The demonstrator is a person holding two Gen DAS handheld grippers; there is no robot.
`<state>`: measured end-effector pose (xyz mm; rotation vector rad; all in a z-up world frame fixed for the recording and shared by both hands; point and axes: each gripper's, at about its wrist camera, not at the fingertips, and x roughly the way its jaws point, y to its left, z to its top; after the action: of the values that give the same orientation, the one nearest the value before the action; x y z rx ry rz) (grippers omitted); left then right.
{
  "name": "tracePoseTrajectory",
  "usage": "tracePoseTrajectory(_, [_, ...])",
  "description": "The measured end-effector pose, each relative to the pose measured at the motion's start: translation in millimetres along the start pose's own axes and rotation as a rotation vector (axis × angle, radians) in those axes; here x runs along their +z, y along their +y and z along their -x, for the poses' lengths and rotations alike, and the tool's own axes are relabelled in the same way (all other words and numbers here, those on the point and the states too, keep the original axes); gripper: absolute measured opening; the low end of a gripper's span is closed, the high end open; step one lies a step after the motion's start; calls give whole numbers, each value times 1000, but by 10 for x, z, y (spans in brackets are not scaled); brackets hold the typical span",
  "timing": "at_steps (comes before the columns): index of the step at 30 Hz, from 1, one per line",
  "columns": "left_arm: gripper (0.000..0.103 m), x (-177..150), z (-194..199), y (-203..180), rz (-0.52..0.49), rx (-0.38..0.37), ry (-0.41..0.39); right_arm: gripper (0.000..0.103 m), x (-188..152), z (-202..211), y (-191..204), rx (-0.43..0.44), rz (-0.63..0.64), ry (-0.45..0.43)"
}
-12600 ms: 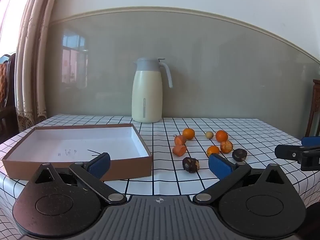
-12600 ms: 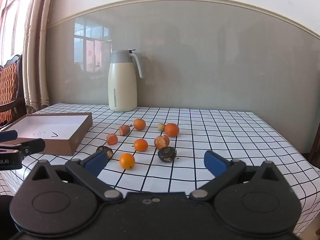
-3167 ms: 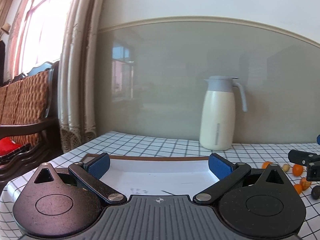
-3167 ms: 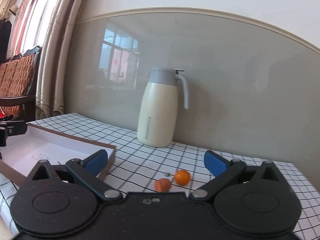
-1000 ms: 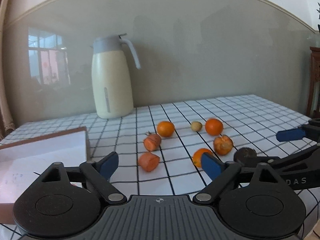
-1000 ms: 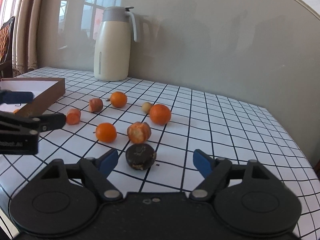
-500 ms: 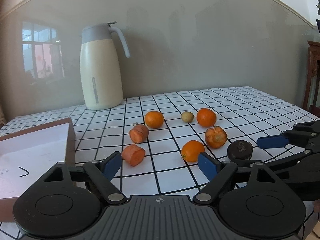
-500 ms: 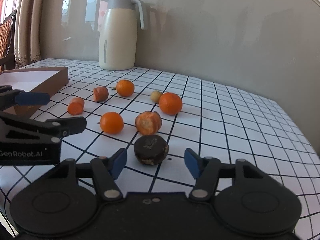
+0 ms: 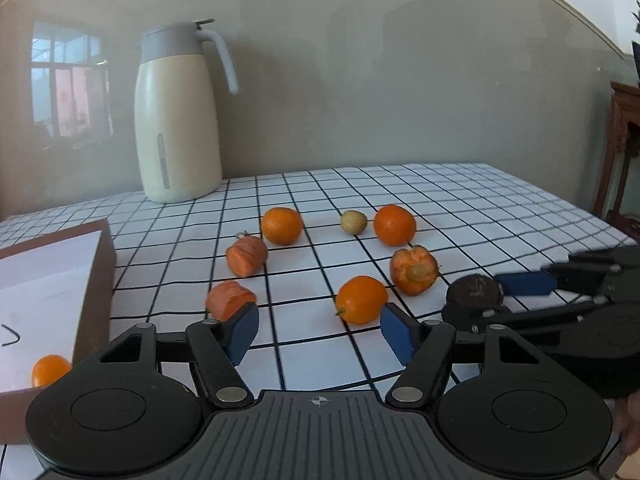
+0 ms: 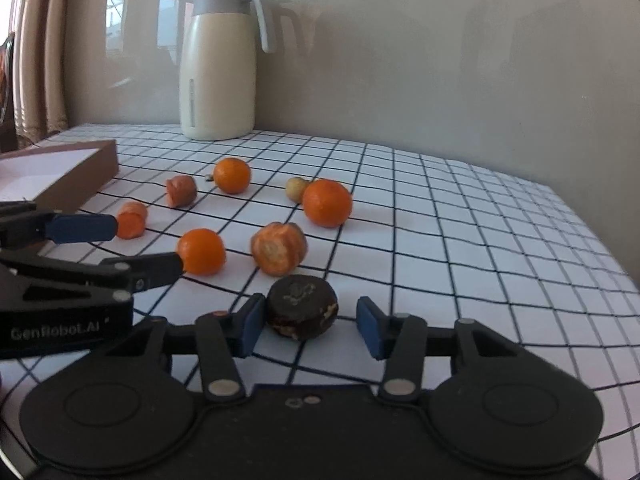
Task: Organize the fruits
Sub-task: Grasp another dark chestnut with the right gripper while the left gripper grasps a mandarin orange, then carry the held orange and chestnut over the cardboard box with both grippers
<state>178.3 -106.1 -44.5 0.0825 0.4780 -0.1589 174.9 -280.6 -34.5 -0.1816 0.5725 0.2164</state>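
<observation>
right gripper (image 10: pixel 309 322): fingers spread but have just been closing; dark brown round fruit (image 10: pixel 302 306) sits between the blue pads. Left pad at or nearly on its side, right pad clear of it. No pinch.
left gripper (image 9: pixel 318 332): fingers spread, have just been closing; only bare cloth in the gap. Carrot chunk (image 9: pixel 230 299) sits just past the left pad tip, small orange (image 9: pixel 361 299) just past the right pad tip.
dark fruit, left view (image 9: pixel 475 291): at 3 o'clock, framed by the right gripper's fingers.
fruit cluster: two more oranges (image 9: pixel 281 225) (image 9: pixel 395 224) toward 12 o'clock, a small yellowish fruit (image 9: pixel 353 221) between them, second carrot chunk (image 9: pixel 247 255) and a peeled half-open orange (image 9: pixel 413 269) nearer in.
box (image 9: pixel 102 264): brown cardboard, white inside, at 9 o'clock; one orange (image 9: pixel 50 369) already inside near its front corner.
bench (image 9: pixel 460 200): white cloth with black grid.
jug (image 9: pixel 178 120): cream thermal jug, grey lid, at 11 o'clock by the wall.
</observation>
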Motion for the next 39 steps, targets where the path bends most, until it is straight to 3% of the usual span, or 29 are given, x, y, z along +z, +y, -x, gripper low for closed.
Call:
tracePoseTrajectory(4, [68, 55, -42, -65, 3, -24, 14, 29, 19, -23, -91, -22, -31, 16])
tracePoseTrajectory(8, [67, 119, -121, -125, -1, -26, 19, 30, 5, -27, -159, -22, -54, 20])
tracePoseTrajectory(11, [53, 152, -236, -140, 1, -29, 56, 29, 0, -32, -201, -36, -57, 19])
tracePoseTrajectory(15, [50, 175, -323, -166, -3, -32, 86, 28, 2, -35, -284, -42, -87, 26])
tracePoseTrajectory(19, [34, 170, -359, -220, -36, -33, 110, 27, 6, -42, -298, -60, -85, 32])
tracePoseTrajectory(39, [33, 197, -84, -201, -64, -22, 64, 27, 70, 250, -275, -85, -94, -20])
